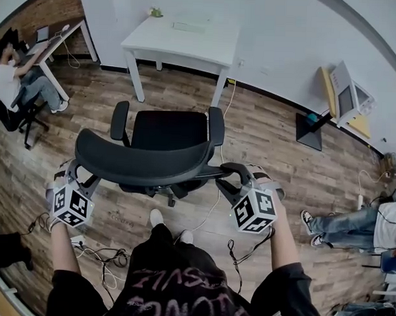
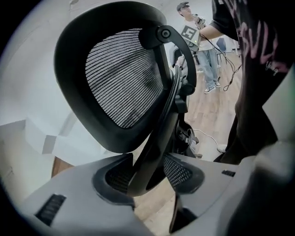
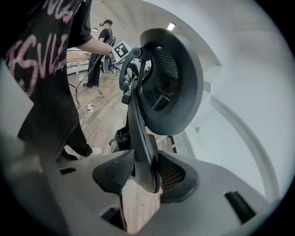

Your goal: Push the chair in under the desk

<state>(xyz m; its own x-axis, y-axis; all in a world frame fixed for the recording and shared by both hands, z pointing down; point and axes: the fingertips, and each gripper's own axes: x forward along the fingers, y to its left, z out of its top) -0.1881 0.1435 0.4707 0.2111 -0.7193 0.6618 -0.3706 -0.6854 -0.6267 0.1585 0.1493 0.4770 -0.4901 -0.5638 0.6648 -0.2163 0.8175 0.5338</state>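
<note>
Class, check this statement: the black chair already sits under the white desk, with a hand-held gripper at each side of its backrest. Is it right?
No: the head view shows the chair standing short of the desk, floor between them. The rest holds.

You wear a black T-shirt (image 1: 174, 286) with pink lettering across the front and short sleeves (image 1: 286, 280); black trousers (image 1: 160, 242) and white shoes (image 1: 156, 217) show below. Your left gripper (image 1: 75, 174) and right gripper (image 1: 232, 176) are grey; each carries a cube (image 1: 254, 210) of black-and-white square markers; the pads (image 2: 178, 172) are black and finely dotted; thin black cables (image 1: 245, 254) trail from both.
</note>
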